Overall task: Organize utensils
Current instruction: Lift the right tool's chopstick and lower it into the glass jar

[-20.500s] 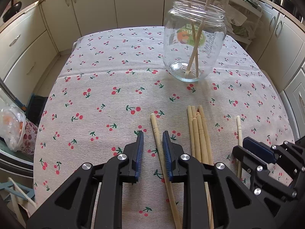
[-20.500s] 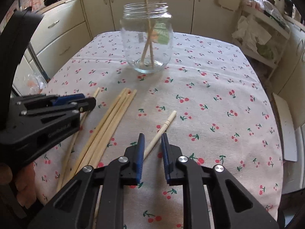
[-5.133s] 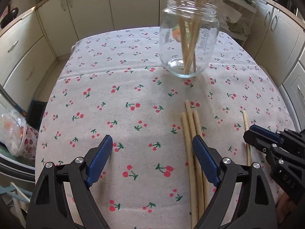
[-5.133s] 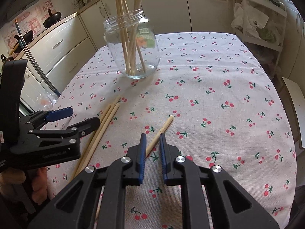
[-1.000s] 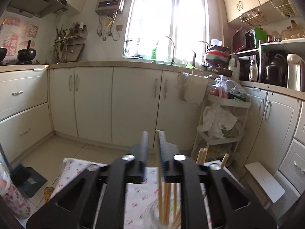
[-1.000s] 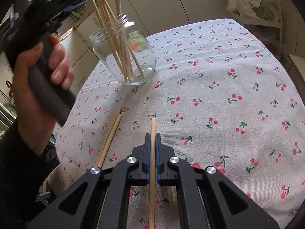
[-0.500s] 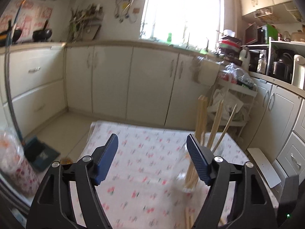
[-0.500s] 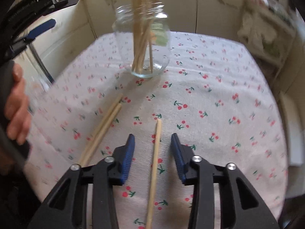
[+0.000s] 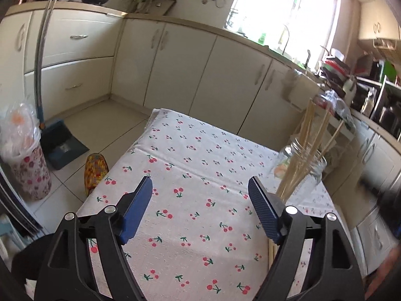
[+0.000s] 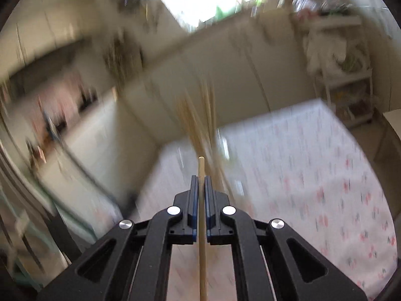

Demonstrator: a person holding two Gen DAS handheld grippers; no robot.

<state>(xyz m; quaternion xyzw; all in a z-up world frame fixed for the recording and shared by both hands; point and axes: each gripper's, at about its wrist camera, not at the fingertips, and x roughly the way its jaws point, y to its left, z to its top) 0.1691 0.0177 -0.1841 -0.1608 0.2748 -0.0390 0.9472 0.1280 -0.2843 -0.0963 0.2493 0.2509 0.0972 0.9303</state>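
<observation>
A glass jar [image 9: 303, 165] stands on the cherry-print tablecloth [image 9: 200, 200] at the right and holds several wooden chopsticks [image 9: 308, 145]. My left gripper [image 9: 200, 200] is wide open and empty above the table, left of the jar. Two loose chopsticks [image 9: 272, 250] peek out behind its right finger. My right gripper [image 10: 199, 183] is shut on a single chopstick [image 10: 201, 225] that runs along its fingers, lifted off the table. The right wrist view is blurred; the jar's chopsticks [image 10: 203, 115] show as a smear just beyond the gripper.
White kitchen cabinets [image 9: 175, 62] line the far walls. A dustpan [image 9: 62, 145], a bin with a plastic bag [image 9: 22, 155] and a patterned slipper [image 9: 96, 170] sit on the floor left of the table. A wire shelf rack [image 10: 343, 75] stands at the right.
My right gripper has closed on the chopstick and lifted it off the table toward the jar, moving fast. My left gripper, open, has swung left and tilted down over the table.
</observation>
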